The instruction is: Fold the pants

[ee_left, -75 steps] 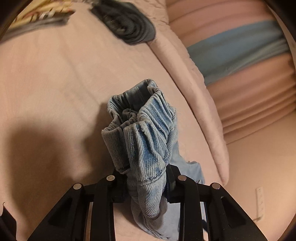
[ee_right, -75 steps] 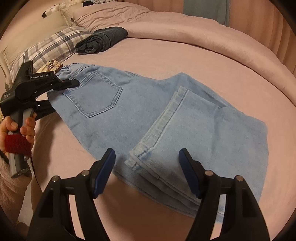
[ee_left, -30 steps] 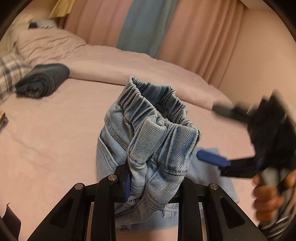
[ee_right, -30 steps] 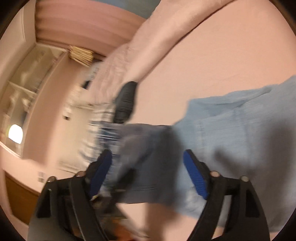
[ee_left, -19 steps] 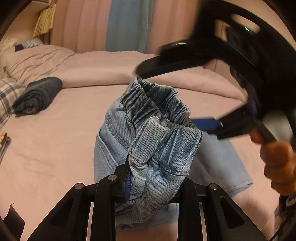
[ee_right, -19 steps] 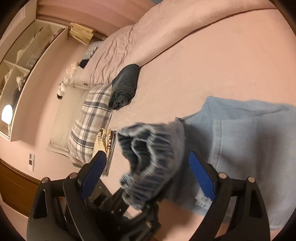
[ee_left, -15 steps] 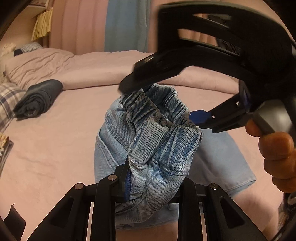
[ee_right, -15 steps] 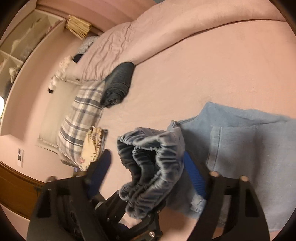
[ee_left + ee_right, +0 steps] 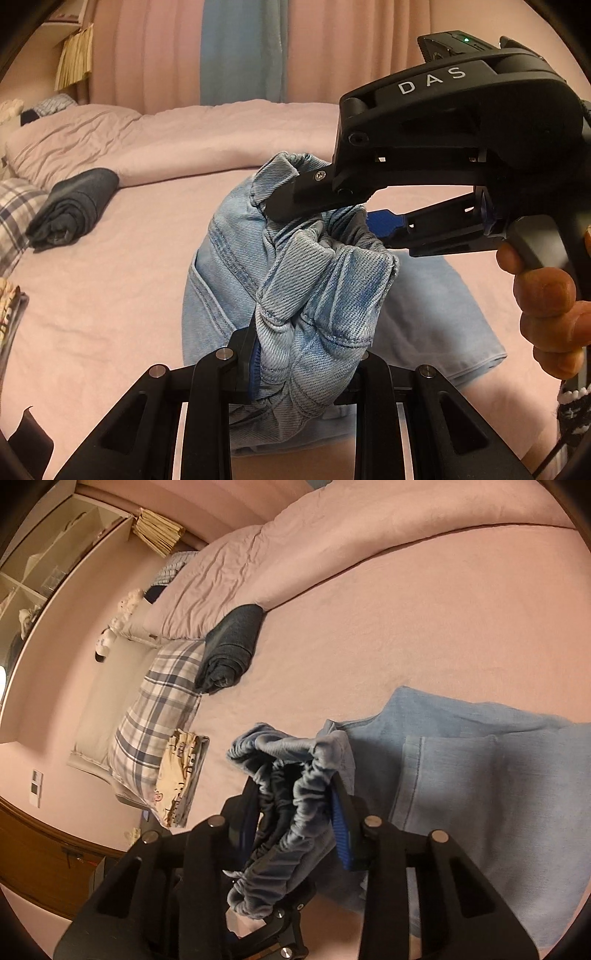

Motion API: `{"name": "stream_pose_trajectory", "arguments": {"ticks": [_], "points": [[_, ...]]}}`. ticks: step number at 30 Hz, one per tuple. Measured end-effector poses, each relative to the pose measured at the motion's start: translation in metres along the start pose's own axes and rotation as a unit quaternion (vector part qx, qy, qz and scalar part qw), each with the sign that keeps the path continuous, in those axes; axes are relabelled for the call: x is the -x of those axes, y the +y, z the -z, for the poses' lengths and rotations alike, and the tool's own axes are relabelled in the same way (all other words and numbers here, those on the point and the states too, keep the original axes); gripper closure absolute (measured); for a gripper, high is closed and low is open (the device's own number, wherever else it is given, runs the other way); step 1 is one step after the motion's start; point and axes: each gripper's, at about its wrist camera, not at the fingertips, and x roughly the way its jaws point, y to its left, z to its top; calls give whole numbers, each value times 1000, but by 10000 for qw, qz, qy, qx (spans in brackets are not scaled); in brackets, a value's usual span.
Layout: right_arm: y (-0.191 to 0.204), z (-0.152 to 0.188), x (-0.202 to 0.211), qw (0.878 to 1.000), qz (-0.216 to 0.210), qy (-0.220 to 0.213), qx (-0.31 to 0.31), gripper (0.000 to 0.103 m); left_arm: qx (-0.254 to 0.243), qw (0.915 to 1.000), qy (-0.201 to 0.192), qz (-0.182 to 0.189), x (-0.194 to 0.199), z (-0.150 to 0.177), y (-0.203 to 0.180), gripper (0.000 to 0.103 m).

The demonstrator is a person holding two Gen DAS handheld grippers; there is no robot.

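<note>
Sharing the gathered waistband (image 9: 321,280) of the pants (image 9: 480,768) between 2 grippers: your left gripper (image 9: 306,365) is clamped on it above the bed (image 9: 110,277), your right gripper (image 9: 295,823) is closing around the same bunch. Next, likely draw the waistband taut before folding.

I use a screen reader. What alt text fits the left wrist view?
The left tongs clamp a bunched waistband of light blue jeans above a pink bed, while the right tongs, held in a hand, are closing on the same bunch from the right. A rolled dark garment lies behind.
</note>
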Motion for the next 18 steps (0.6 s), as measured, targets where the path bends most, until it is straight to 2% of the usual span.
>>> {"name": "stream_pose_trajectory", "arguments": {"ticks": [7, 15, 18], "points": [[-13, 3, 19, 9995, -255, -126, -157, 68, -149, 9998, 34, 106, 0, 0, -19, 78], [-60, 25, 48, 9938, -652, -394, -806, 68, -645, 9974, 164, 265, -8, 3, -59, 78], [-75, 28, 58, 9923, -643, -443, -959, 68, -705, 9966, 232, 359, -12, 2, -71, 78]]}}
